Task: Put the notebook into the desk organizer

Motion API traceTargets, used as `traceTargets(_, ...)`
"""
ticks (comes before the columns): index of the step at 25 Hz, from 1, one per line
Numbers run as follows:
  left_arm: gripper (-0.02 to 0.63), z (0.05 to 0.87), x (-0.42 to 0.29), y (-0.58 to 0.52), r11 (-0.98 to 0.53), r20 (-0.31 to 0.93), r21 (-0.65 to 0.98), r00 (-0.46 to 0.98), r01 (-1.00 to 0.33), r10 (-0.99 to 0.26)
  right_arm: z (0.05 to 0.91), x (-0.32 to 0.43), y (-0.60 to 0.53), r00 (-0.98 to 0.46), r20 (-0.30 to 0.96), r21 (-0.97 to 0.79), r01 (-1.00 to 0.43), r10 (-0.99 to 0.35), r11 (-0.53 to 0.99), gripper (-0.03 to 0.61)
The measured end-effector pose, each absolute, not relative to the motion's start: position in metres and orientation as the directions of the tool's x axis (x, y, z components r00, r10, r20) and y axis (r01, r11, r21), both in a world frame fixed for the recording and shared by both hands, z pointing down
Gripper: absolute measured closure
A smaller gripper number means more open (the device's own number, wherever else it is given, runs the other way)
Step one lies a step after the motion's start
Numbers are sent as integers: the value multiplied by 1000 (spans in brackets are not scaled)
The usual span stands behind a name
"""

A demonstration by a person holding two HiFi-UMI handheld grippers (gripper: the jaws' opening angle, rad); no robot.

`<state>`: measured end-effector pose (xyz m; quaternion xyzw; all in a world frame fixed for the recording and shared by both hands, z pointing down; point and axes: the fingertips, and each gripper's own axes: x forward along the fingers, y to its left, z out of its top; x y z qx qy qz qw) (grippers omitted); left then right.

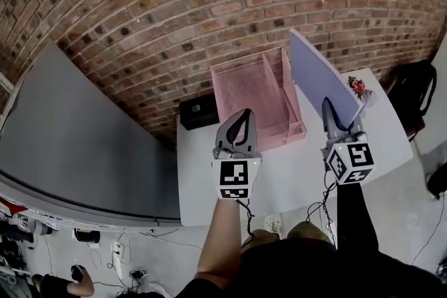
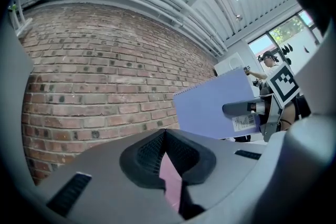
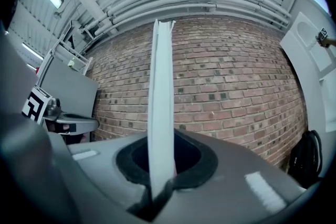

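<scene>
A pink mesh desk organizer [image 1: 255,91] stands on the white table [image 1: 293,171], near the brick wall. My right gripper [image 1: 330,108] is shut on the lower edge of a lavender spiral notebook [image 1: 320,75], which it holds upright above the table, just right of the organizer. In the right gripper view the notebook [image 3: 160,107] shows edge-on, clamped between the jaws of the right gripper [image 3: 157,194]. My left gripper [image 1: 244,113] hovers at the organizer's front edge, shut and holding nothing. In the left gripper view, past the left gripper [image 2: 164,132], the notebook [image 2: 212,107] hangs to the right.
A black box [image 1: 198,112] sits on the table left of the organizer. A small flower ornament [image 1: 358,86] stands at the table's far right. A grey panel [image 1: 70,143] leans at the left, and a black bag [image 1: 413,91] is beyond the table's right edge.
</scene>
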<state>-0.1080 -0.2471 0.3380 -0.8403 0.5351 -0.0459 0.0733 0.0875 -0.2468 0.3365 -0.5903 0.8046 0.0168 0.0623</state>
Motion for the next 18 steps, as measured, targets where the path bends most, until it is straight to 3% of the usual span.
traceTargets(18, 606, 370, -117, -288, -508, 21, -107, 509, -855, -860, 381, 66, -290, -256, 68, -32, -967, -964, 254, 549)
